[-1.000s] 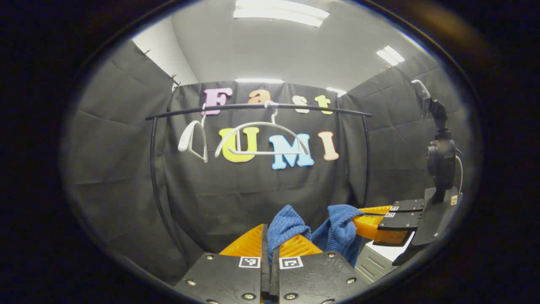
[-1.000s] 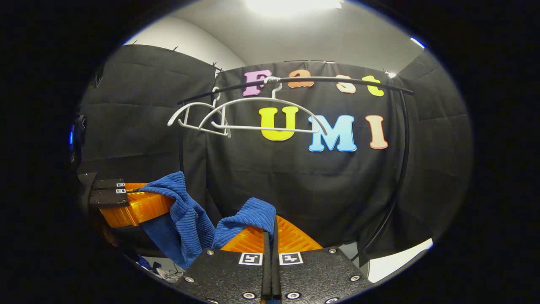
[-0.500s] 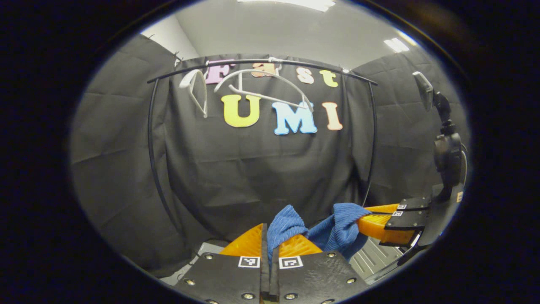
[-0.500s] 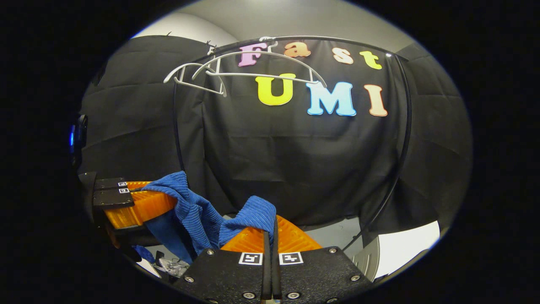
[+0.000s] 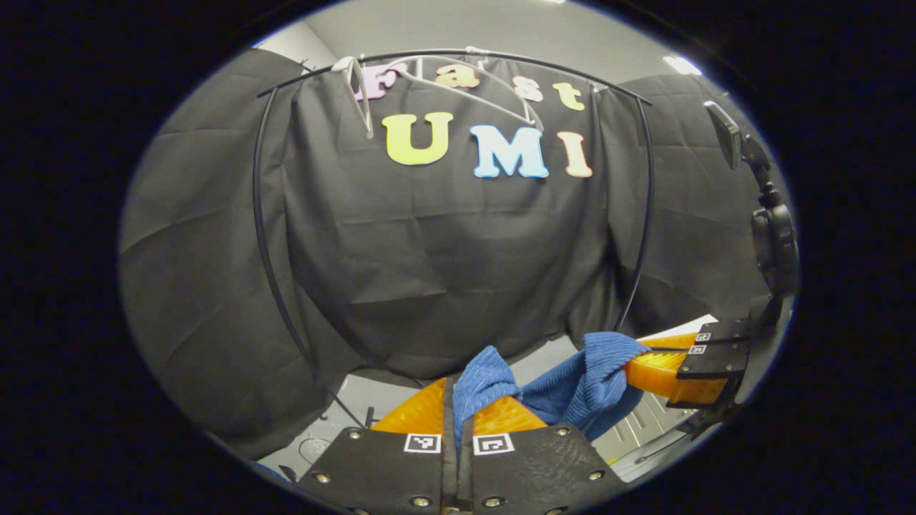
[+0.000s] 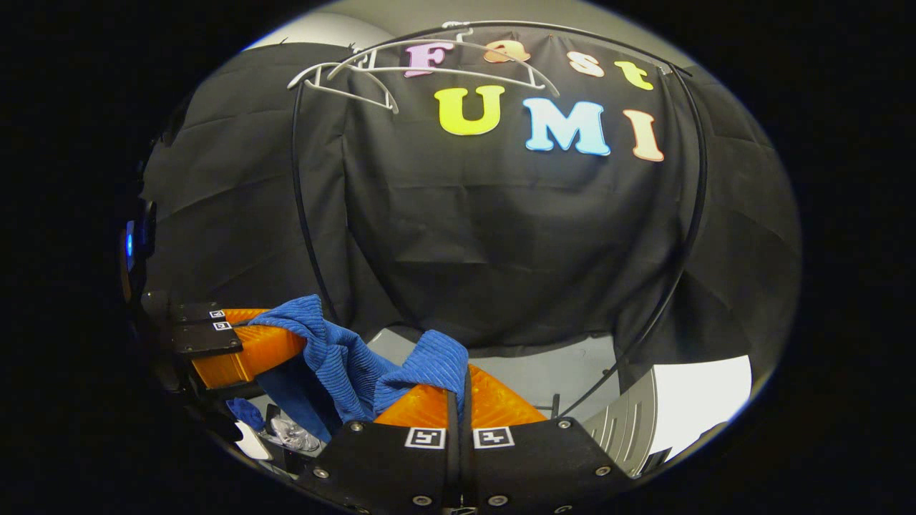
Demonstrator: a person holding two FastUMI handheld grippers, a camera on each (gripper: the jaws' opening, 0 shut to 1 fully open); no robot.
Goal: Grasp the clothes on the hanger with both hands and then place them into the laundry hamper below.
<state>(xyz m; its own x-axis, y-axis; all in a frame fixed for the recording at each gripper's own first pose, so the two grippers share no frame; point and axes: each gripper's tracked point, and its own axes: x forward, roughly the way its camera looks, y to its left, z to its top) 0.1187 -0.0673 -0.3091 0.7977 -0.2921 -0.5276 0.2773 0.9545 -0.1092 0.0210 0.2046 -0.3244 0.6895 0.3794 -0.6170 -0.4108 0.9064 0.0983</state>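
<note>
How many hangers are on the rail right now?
2, both bare: one hanger hooked near the middle of the rail, another hanger just left of it, partly overlapping in the right gripper view.

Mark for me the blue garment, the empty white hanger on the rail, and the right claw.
blue garment (image 6: 336, 354), right gripper view, on the ribbed fold between both claws.
white hanger (image 6: 444, 70), right gripper view, on its lower bar.
right claw (image 6: 458, 386), right gripper view, between its fingertips.

Readable text: none, apart from the booth wall's letters.
Left hand-held gripper (image 5: 458, 400): two small square black-and-white marker tags, bottom centre; a pattern, no words.
Right hand-held gripper (image 6: 458, 390): the same two tags, bottom centre.
</note>
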